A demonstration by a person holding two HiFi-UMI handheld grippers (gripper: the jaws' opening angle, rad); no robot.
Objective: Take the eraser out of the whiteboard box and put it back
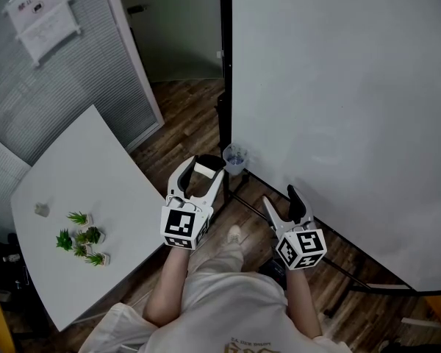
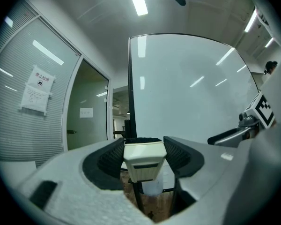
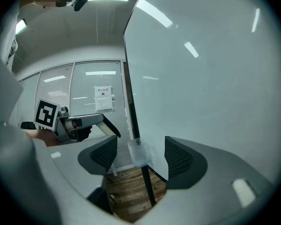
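A cream eraser (image 1: 205, 169) sits between the pads of my left gripper (image 1: 204, 166), which is shut on it and held level. Just beyond it, the translucent whiteboard box (image 1: 235, 157) hangs at the lower left corner of the whiteboard (image 1: 338, 101). In the left gripper view the eraser (image 2: 144, 161) fills the gap between the jaws, and the box (image 2: 153, 187) shows below and behind it. My right gripper (image 1: 281, 197) is open and empty, to the right of the left one. Through its jaws the box (image 3: 139, 154) is seen ahead, apart from the pads.
A white table (image 1: 81, 175) with small green plants (image 1: 83, 239) stands at the left. The whiteboard's black stand legs (image 1: 331, 263) run over the wooden floor (image 1: 191, 116). A blind-covered glass partition (image 1: 66, 72) and a doorway lie beyond.
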